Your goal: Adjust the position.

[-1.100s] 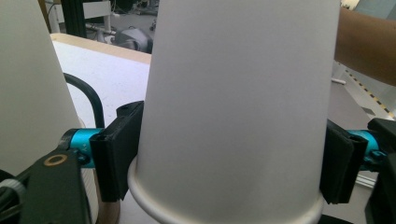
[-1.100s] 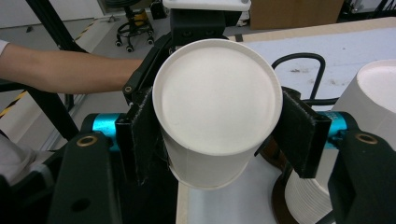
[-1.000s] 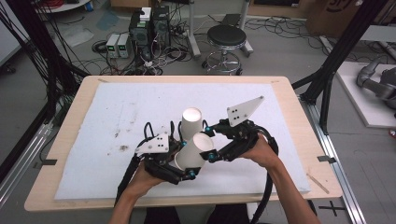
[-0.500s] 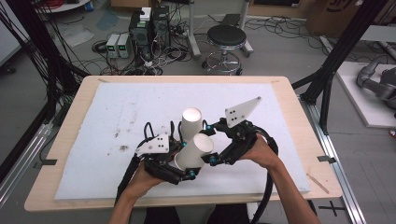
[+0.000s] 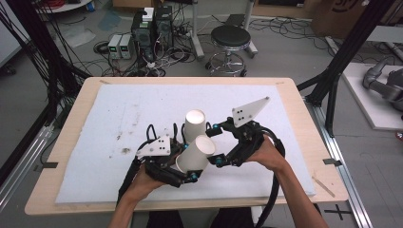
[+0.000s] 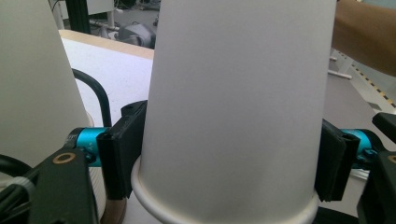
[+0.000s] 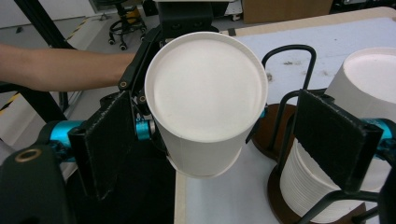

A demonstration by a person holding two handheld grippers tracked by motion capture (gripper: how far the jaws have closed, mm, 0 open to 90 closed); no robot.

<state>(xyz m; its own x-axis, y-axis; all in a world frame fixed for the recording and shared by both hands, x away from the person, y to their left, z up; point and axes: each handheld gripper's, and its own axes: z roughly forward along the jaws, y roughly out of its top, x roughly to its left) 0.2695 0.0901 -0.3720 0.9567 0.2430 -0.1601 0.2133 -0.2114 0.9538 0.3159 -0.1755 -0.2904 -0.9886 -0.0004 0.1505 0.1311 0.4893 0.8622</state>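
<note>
Left gripper (image 5: 183, 164) clamps the paper cup (image 5: 196, 153); right gripper (image 5: 216, 145) stands open around it.

A tilted cup (image 5: 196, 154) sits low in the middle of the frame between the left claw (image 5: 183, 166) and right claw (image 5: 215, 145) — the cup stack (image 5: 194, 124) just above it on the tabletop (image 5: 95, 95).

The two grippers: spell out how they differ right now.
The left gripper is shut on the white paper cup, pads pressed to its sides near the rim; the right gripper has just been opening and stands open, pads clear of the cup's closed end. Both have black jaws and point at that cup.
</note>
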